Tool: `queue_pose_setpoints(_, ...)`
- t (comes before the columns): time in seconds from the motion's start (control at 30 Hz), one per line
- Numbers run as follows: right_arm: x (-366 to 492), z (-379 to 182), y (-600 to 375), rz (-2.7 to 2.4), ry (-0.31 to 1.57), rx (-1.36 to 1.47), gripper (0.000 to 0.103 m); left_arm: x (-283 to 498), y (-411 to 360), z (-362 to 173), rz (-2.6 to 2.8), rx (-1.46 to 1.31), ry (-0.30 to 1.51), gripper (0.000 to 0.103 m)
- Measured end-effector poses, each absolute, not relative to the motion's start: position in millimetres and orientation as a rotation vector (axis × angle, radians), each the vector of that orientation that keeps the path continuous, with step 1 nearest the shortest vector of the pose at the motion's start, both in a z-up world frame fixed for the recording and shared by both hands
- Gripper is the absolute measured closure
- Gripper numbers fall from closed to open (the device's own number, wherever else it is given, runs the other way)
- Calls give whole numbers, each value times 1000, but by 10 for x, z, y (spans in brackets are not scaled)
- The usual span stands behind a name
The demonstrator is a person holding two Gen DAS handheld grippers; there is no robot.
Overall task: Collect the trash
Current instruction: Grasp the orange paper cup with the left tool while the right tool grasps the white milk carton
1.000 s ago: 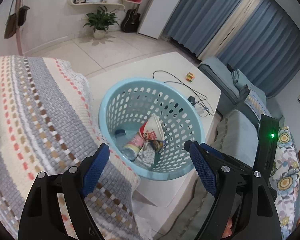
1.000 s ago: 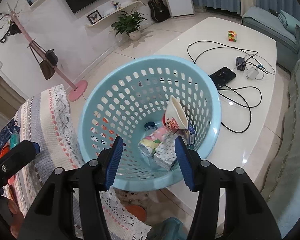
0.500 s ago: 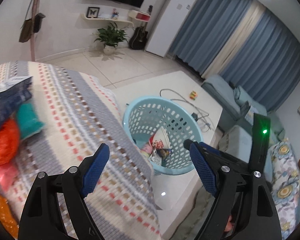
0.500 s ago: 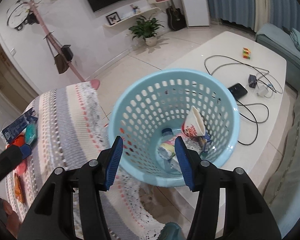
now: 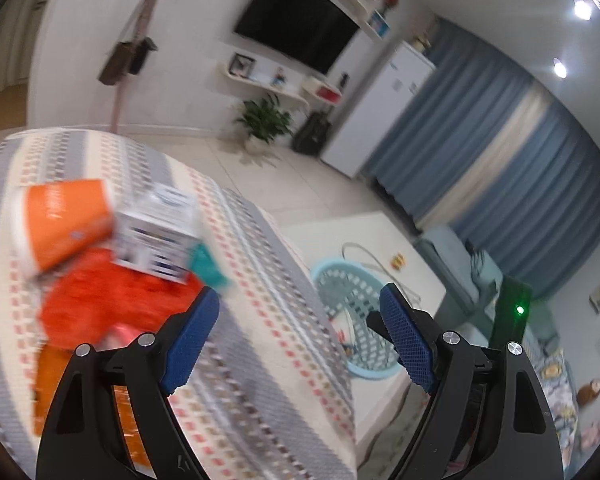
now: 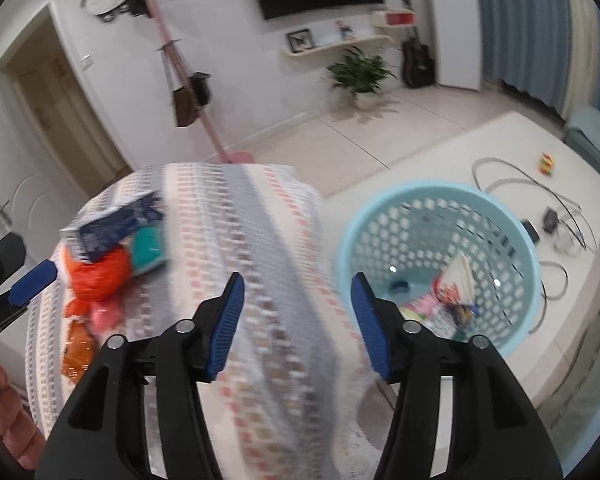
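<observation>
Trash pile [image 5: 112, 248] on striped cloth [image 5: 260, 320], up-left of wide, empty left hand-held gripper [image 5: 300, 336].

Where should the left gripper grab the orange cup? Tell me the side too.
Grip the orange cup across its side wall near the middle, coming from above. It lies tipped on the pile, against the box, so its rim looks hard to pinch. The left gripper is open and empty.
</observation>
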State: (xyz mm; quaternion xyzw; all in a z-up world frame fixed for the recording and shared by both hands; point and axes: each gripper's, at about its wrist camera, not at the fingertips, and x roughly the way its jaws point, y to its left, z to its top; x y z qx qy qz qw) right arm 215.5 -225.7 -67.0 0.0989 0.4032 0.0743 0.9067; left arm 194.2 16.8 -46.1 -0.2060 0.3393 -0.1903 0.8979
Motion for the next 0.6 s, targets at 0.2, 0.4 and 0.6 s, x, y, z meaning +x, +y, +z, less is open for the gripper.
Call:
queue_pose_setpoints(0.2, 2195, -372, -1675, 254, 783, 150, 31, 1848, 797, -380, -287, -482, 656, 22)
queue_pose_setpoints(0.4, 2362, -206, -1091, 314, 789, 113, 21, 1860, 1422, -396, -145, -506, 642, 22)
queue_pose_setpoints(0.6, 2700, -256, -594, 341, 881, 144, 18, 2113, 1860, -676, -81, -566, 722, 22)
